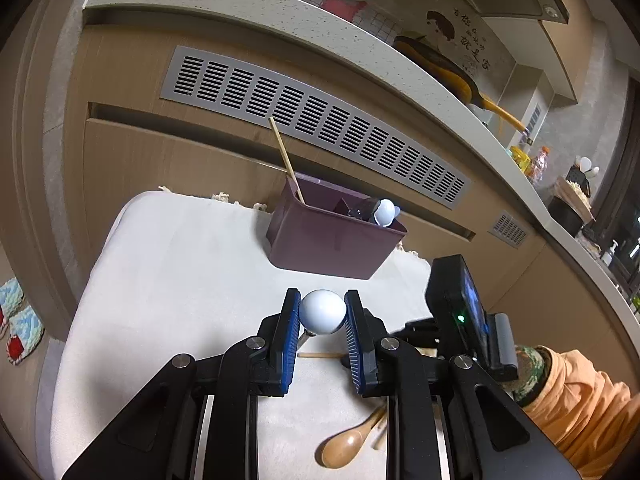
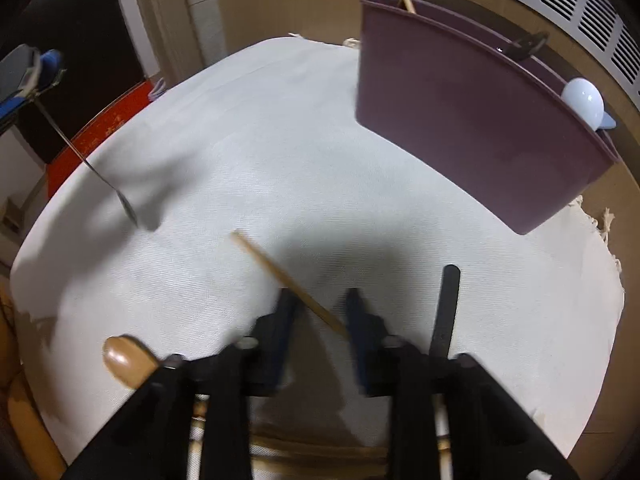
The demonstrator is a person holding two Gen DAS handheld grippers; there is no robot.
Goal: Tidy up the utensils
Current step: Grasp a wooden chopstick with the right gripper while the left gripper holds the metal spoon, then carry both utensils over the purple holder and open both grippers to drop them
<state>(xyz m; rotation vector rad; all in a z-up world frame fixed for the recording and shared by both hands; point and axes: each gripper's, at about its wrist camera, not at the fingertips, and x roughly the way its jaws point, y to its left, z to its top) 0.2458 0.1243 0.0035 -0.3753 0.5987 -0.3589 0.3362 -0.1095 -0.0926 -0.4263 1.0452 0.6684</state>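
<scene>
My left gripper (image 1: 322,312) is shut on a white round-headed utensil (image 1: 322,311) with a thin metal shaft, held above the white cloth; it also shows at far left in the right wrist view (image 2: 96,176). A purple bin (image 1: 332,236) stands at the back and holds a wooden chopstick (image 1: 286,160), a white-headed utensil (image 1: 385,212) and a dark one. In the right wrist view my right gripper (image 2: 320,312) is open, its fingers on either side of a wooden chopstick (image 2: 288,280) lying on the cloth. The bin (image 2: 472,128) is ahead to the right.
A wooden spoon (image 1: 352,440) lies on the cloth near me, also in the right wrist view (image 2: 128,360). A black flat utensil (image 2: 447,308) lies right of my right gripper. A cabinet with a vent grille (image 1: 312,120) stands behind the table. The right gripper body (image 1: 460,312) is at right.
</scene>
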